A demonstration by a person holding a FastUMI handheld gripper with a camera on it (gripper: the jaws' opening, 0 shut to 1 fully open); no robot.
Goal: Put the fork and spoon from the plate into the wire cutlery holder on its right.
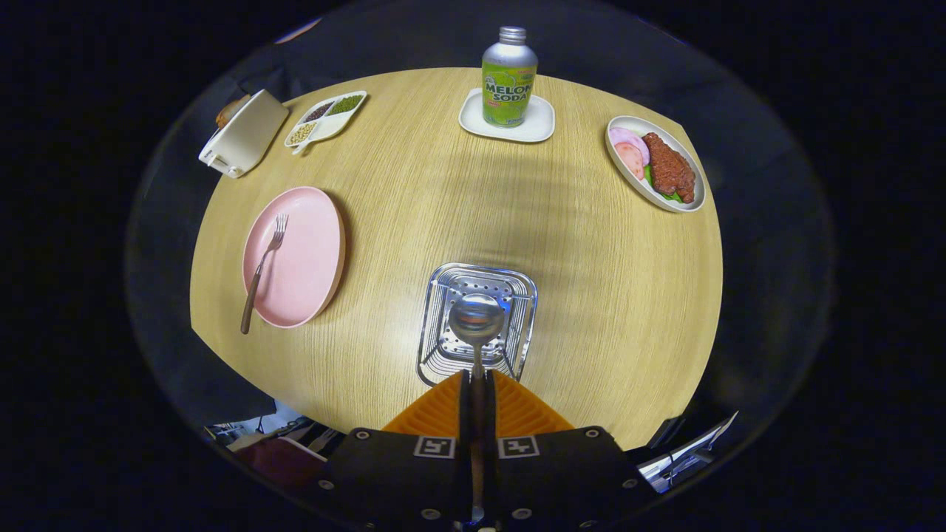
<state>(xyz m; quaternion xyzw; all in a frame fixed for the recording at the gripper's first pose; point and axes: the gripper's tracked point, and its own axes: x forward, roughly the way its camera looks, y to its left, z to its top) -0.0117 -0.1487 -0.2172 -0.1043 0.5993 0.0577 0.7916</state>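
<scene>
Hand-held gripper (pixel 477 384) clamped tight on the shiny metal spoon (pixel 477 319), bowl poised over the square wire cutlery holder (pixel 517 288): lower it straight before letting go, with the brown-handled fork (pixel 263 272) waiting on the pink plate (pixel 310 251).

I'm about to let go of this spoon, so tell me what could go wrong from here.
1. The tool is shut on the spoon, whose bowl hangs over the wire cutlery holder. If it isn't centred on release, it may strike the rim and bounce onto the table.
2. The holder looks light, so a knock could tip it.
3. The fork overhangs the pink plate by its handle, so a careless grab might flip it off.
</scene>
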